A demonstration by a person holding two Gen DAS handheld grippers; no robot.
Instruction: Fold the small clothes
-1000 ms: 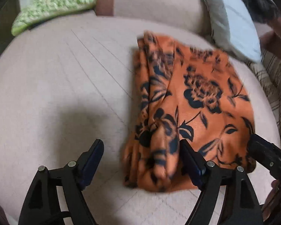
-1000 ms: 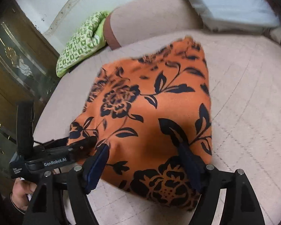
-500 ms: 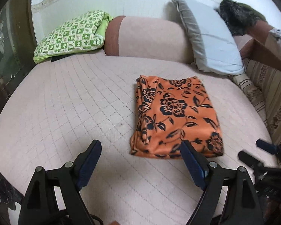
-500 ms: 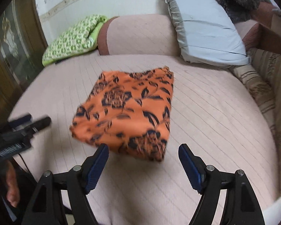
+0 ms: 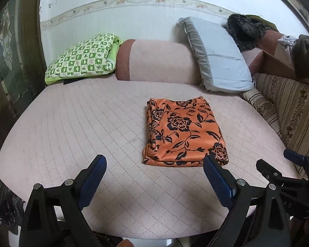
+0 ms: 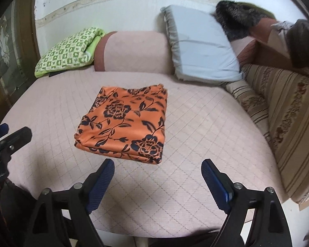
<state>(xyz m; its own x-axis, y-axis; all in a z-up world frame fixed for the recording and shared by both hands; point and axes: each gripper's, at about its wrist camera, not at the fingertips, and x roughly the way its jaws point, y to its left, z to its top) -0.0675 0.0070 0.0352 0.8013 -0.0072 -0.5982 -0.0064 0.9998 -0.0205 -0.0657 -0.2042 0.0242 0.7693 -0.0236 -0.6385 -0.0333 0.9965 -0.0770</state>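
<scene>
Folded orange floral garment left on the quilted bed, both grippers released.

The orange floral garment [image 5: 184, 132] is seen lying flat as a neat folded rectangle on the pink quilted bed [image 5: 72, 127], in front of the grey-blue pillow [image 5: 218, 57] and well apart from the green checked cushion [image 5: 82, 58]. The left gripper [image 5: 154, 177] and the right gripper [image 6: 157, 180] are held short of the garment's near edge; their jaws have just been opening, with nothing between them. The cloth is judged light, thin, limp and probably somewhat slippery, so the layers could slide apart if lifted. If it must be moved, a hold at both near corners, through all layers, is advised.
</scene>
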